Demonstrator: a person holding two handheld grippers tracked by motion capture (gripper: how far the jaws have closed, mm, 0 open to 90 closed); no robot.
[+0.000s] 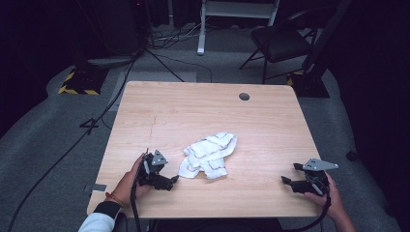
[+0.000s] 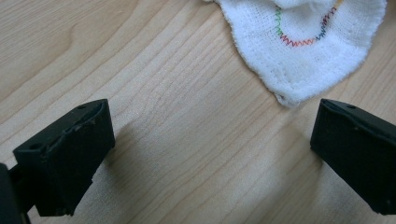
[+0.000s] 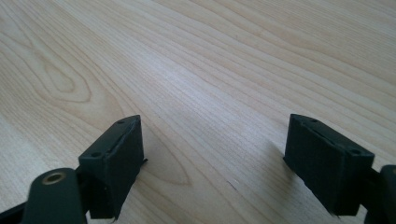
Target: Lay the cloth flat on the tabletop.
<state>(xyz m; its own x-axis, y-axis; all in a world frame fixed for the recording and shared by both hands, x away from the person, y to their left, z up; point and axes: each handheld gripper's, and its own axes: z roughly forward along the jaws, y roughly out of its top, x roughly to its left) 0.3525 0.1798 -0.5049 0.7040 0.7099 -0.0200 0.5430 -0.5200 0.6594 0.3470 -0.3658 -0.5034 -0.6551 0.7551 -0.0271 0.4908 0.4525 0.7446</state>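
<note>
A crumpled white cloth point(image 1: 210, 154) with coloured zigzag stitching lies near the middle front of the wooden table point(image 1: 208, 111). My left gripper point(image 1: 171, 180) rests low on the table just left of the cloth's near corner, jaws wide apart with bare wood between them. In the left gripper view the cloth's rounded corner point(image 2: 303, 51) lies just ahead of the right jaw, apart from it. My right gripper point(image 1: 286, 174) is open at the front right, well away from the cloth, over bare wood point(image 3: 210, 93).
A round cable hole point(image 1: 244, 96) sits near the table's far edge. Beyond the table stand a black folding chair point(image 1: 280, 41), a white desk frame point(image 1: 203, 29), and cables point(image 1: 77, 140) across the grey floor at the left.
</note>
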